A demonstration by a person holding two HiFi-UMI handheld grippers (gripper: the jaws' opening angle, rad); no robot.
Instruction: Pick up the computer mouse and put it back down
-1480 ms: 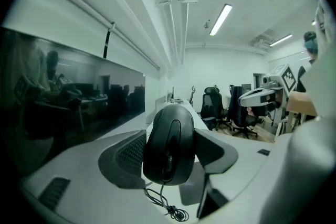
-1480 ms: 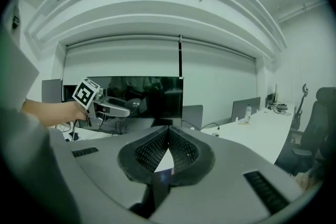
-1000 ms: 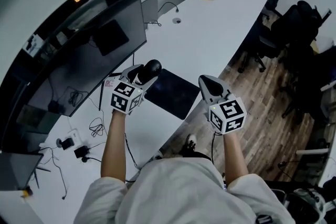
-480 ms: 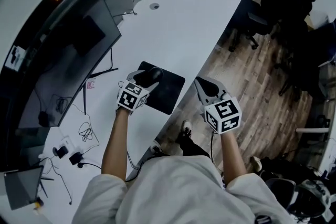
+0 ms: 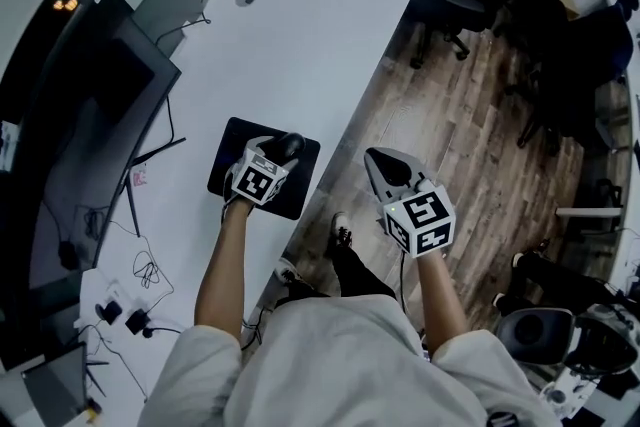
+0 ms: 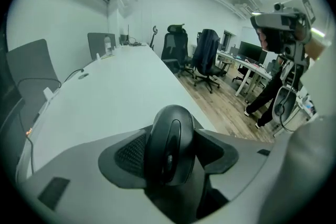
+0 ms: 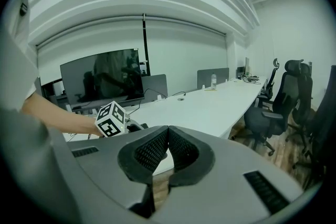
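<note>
My left gripper (image 6: 170,136) has its jaws spread wide, and both pads press on the flanks of the computer mouse (image 6: 170,152). It sits squarely between them, its back and scroll wheel turned toward my camera and its nose pointing out past the tips. So the mouse is gripped, not just bracketed.

From the head view, this gripper tilts down over the dark mouse pad (image 5: 228,143) near the edge of the long white desk (image 5: 300,35), with the mouse at the pad's far side. I cannot tell whether its underside touches the pad or hangs just above it.

My right gripper (image 7: 167,136) has its jaws pressed together on nothing. It is held out past the desk edge above the wooden floor (image 5: 450,115), well apart from the mouse.

I judge the pick-up half done. What remains is to seat the mouse flat on the pad, spread the jaws off its sides and draw back.
</note>
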